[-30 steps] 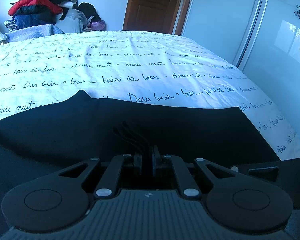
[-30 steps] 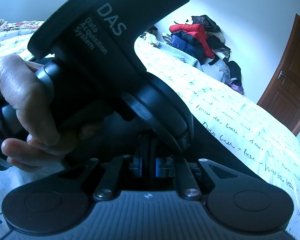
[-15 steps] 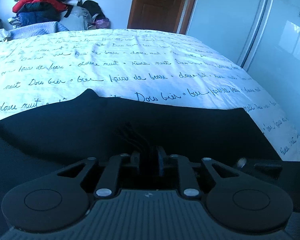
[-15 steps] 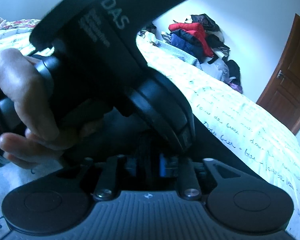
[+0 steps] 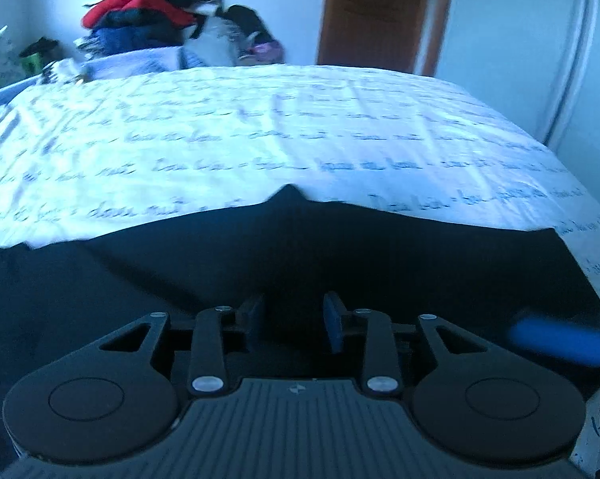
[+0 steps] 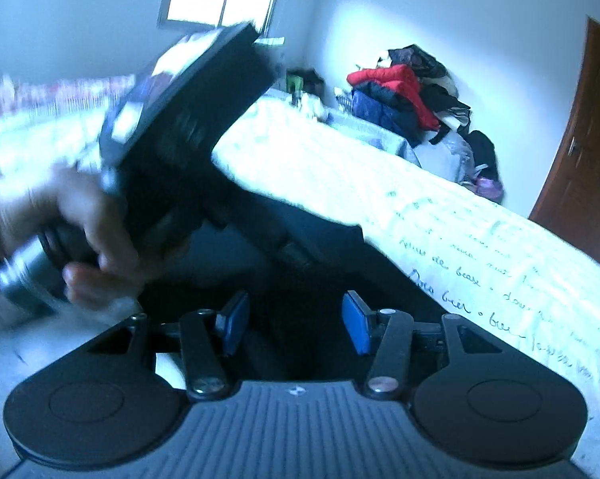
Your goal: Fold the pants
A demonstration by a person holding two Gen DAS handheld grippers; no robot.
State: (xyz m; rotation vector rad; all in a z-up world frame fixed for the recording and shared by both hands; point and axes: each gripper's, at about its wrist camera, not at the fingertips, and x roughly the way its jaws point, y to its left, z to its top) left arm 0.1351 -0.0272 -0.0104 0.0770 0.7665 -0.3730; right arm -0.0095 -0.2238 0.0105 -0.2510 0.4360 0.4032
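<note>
Pants (image 5: 339,255): black, lying flat on the bed (image 5: 260,139) along its near edge, over the script-printed white cover.
Left gripper (image 5: 293,313): released, jaws spread, nothing between them, low over the dark cloth.
Right gripper (image 6: 296,325): released, blue pads (image 6: 355,329) apart, empty; left hand (image 6: 80,223) and its tool blurred just ahead.
Handling note: for a clean fold, take matching edge points with both grippers, keep the cloth taut and lay the edges aligned.
Clothes pile (image 5: 140,24): far corner, well apart.
</note>
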